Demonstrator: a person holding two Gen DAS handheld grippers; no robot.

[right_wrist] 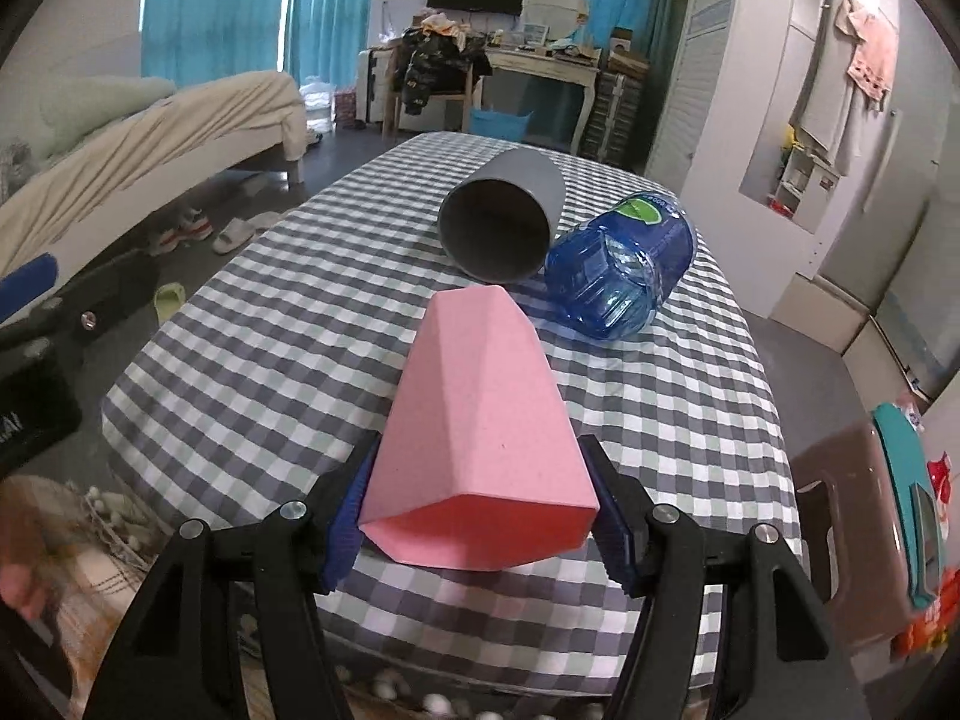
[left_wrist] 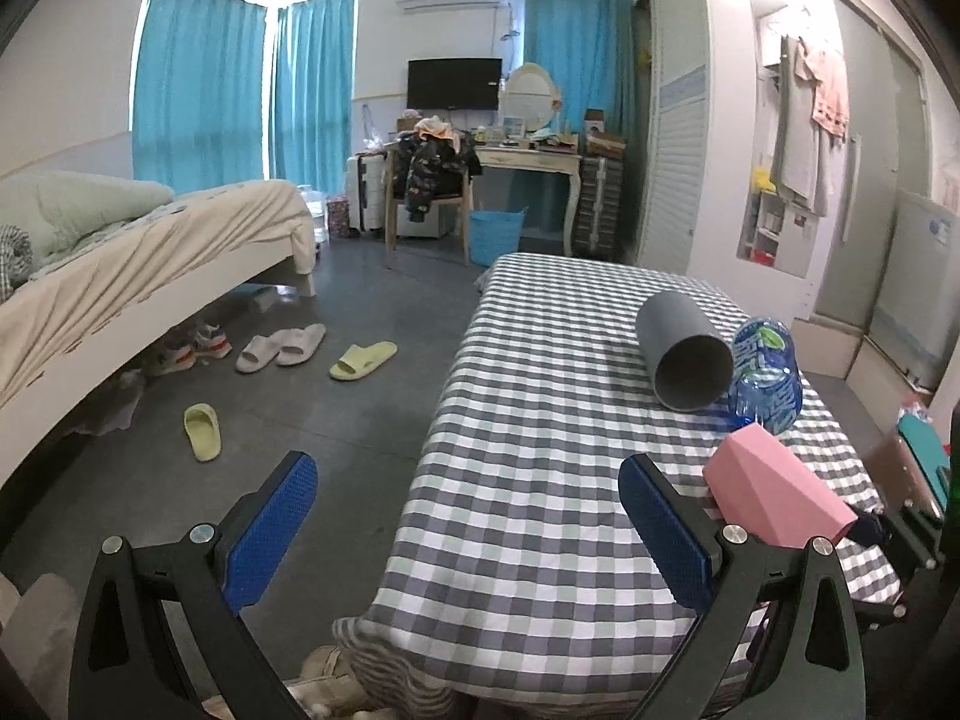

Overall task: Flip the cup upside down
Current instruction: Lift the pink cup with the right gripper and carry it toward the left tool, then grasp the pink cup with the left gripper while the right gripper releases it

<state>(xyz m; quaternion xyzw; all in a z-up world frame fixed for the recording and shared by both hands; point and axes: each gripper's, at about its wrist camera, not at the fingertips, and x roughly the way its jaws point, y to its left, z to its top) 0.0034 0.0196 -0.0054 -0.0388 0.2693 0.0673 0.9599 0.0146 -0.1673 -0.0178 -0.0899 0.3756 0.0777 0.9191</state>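
A pink faceted cup point(right_wrist: 480, 420) lies tipped on its side between the blue pads of my right gripper point(right_wrist: 480, 516), which is shut on it near its open rim; the mouth faces the camera and the base points away over the checked table point(right_wrist: 270, 348). The cup also shows in the left wrist view point(left_wrist: 774, 492), at the right, just beyond my left gripper's right finger. My left gripper point(left_wrist: 474, 516) is open and empty at the table's near left edge.
A grey cup point(right_wrist: 501, 222) lies on its side further along the table, touching a blue water bottle point(right_wrist: 624, 267) also on its side. A brown stool point(right_wrist: 840, 480) stands to the right. A bed point(left_wrist: 150, 252) and slippers point(left_wrist: 360, 360) are on the left.
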